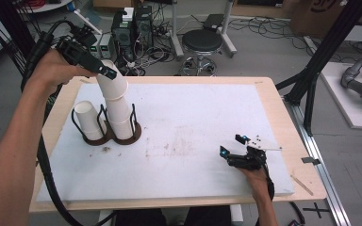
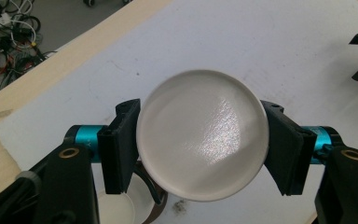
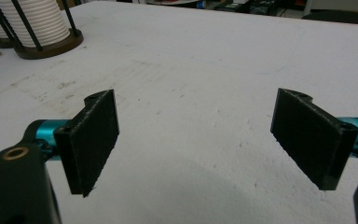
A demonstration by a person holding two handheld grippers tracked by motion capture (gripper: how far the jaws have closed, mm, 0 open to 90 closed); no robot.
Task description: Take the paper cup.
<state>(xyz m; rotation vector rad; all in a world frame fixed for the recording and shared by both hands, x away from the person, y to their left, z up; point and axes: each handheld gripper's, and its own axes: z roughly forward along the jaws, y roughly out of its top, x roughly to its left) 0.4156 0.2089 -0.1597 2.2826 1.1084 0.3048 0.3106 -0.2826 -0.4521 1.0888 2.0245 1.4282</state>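
High view: raised left gripper (image 1: 104,71) clamps the top cup (image 1: 111,82); right gripper (image 1: 235,147) rests low, jaws apart.

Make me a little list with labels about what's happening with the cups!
Left gripper: shut on the top white paper cup of a leaning stack
Stack: standing in the right ring of the brown wire cup holder
Single white paper cup: upside down in the left ring
Right gripper: open, low over the white foam board, holding nothing

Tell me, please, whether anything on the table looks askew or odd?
The cup stack in the right holder leans left at its top, where the left tool grips the top cup. Smudges mark the white board.
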